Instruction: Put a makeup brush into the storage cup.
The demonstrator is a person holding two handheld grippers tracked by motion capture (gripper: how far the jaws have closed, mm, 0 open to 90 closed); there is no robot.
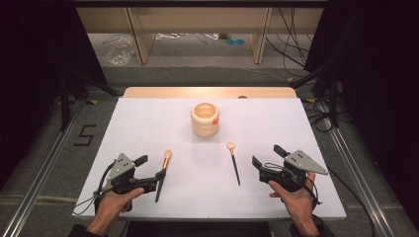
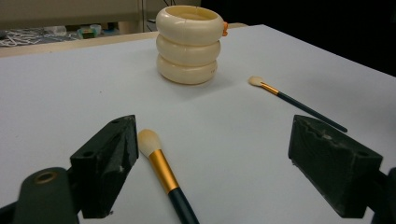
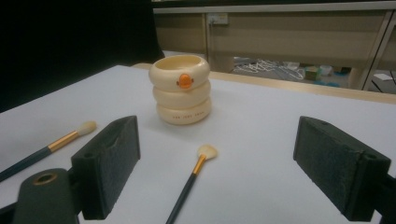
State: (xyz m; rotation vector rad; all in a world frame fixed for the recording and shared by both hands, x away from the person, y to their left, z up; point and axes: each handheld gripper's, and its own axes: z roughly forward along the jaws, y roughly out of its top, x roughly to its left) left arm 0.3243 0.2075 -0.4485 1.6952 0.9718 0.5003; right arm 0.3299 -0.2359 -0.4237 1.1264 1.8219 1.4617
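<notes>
- High view: a cream holder, shaped like three stacked rings and open at the top, stands upright near the far middle of the white bench. Its inside looks empty, though the hollow is too small here to be sure.
- High view: the left brush lies flat with its long axis running near to far, pale bristles toward the holder and dark handle toward the person. The right brush lies the same way, leaning slightly left at its bristle end. The two are well apart.
- High view: the left claw sits just beside the left brush's handle; the right claw is near the right brush, not touching.
- Left gripper view: the jaws stand wide, gripping nothing. The left brush lies between them, close to the left-hand jaw, bristles pointing away toward the holder.
- Right gripper view: the jaws stand wide and empty. The right brush lies between them, bristles toward the holder, which shows an orange spot on its top ring.
</notes>
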